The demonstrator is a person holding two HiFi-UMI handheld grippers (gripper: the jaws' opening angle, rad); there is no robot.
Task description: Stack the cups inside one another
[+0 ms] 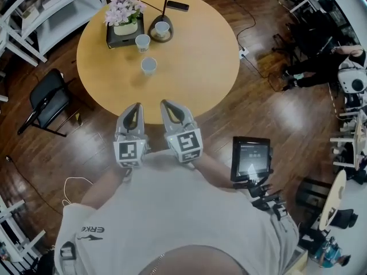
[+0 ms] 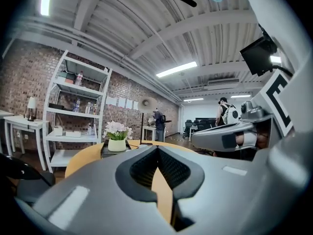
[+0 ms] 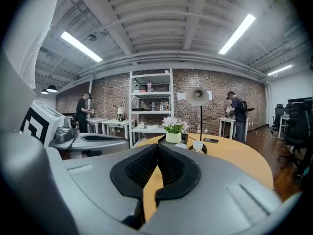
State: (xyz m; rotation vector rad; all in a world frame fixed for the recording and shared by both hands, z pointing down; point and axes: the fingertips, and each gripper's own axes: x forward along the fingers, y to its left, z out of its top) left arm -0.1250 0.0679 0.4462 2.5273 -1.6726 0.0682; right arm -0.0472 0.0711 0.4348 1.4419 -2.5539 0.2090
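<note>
Three small pale cups on the far left part of the round table [image 1: 200,67], well apart from both grippers. Nearest cup [image 1: 148,66] alone on bare wood. Middle cup [image 1: 142,42] just beside the dark tray [image 1: 113,40] under the flower pot [image 1: 125,27]. Far cup [image 1: 162,28] set on the round lamp base [image 1: 156,38], close to the stem.

Left gripper [image 1: 136,109] and right gripper [image 1: 167,105] side by side over the near edge of the table, each with jaws pressed together and nothing between them. Must spread before any grasp.

Probably light, thin-walled and easy to dent or tip, though the material is hard to tell from here. Best pinched gently at the rim, one jaw inside and one outside, or lightly across the upper wall. Likely to skid on the smooth wood if nudged, so worth steadying the receiving one with the other gripper while nesting.

Plenty of bare wood between the near edge and the nearest cup, and wide free room to the right. Tighter at the far left, with tray, flowers and lamp stem crowding two of the three. Phone [image 1: 178,6] farther back, near the far edge. Chair [image 1: 49,99] on the floor off the left side, out of the way.
</note>
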